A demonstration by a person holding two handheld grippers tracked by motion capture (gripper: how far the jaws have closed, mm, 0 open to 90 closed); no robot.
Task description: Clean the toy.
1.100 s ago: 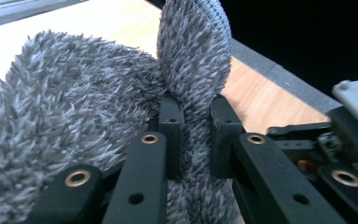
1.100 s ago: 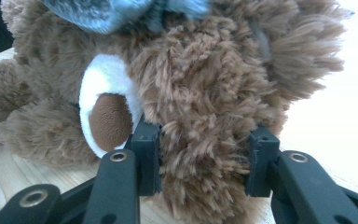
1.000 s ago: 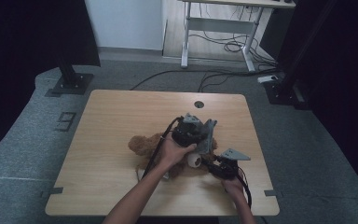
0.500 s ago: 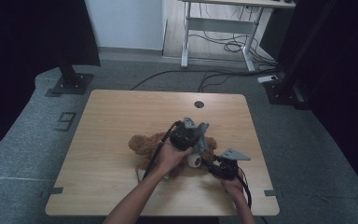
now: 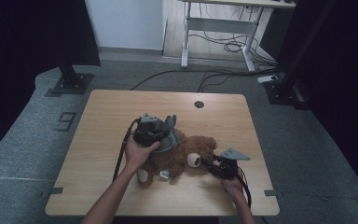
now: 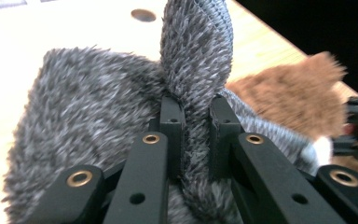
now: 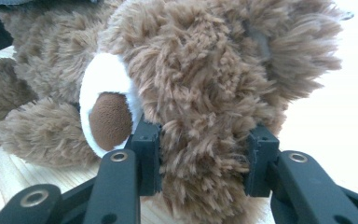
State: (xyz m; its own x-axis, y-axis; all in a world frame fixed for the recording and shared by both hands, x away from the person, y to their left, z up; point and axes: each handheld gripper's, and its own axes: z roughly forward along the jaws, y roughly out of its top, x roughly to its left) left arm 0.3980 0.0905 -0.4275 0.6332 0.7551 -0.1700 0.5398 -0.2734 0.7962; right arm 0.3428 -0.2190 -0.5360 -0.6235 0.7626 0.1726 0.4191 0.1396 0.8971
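Two grippers grip at frame centre: the left gripper (image 6: pixel 193 135) pinches a fold of grey fuzzy cloth (image 6: pixel 88 116), while the right gripper (image 7: pixel 200 158), half-open, clamps the brown teddy bear (image 7: pixel 205 84) by its head. High view alone shows cloth draped over the bear on the wooden table (image 5: pixel 102 107), grey carpet and cables beyond.

Each black claw (image 6: pixel 196 135) has brass-ringed screw holes, a grey three-cornered plate and a black cable.

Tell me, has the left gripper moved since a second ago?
Yes. The left gripper has slid leftward, away from the table's cable hole, carrying the grey fabric it pinches.
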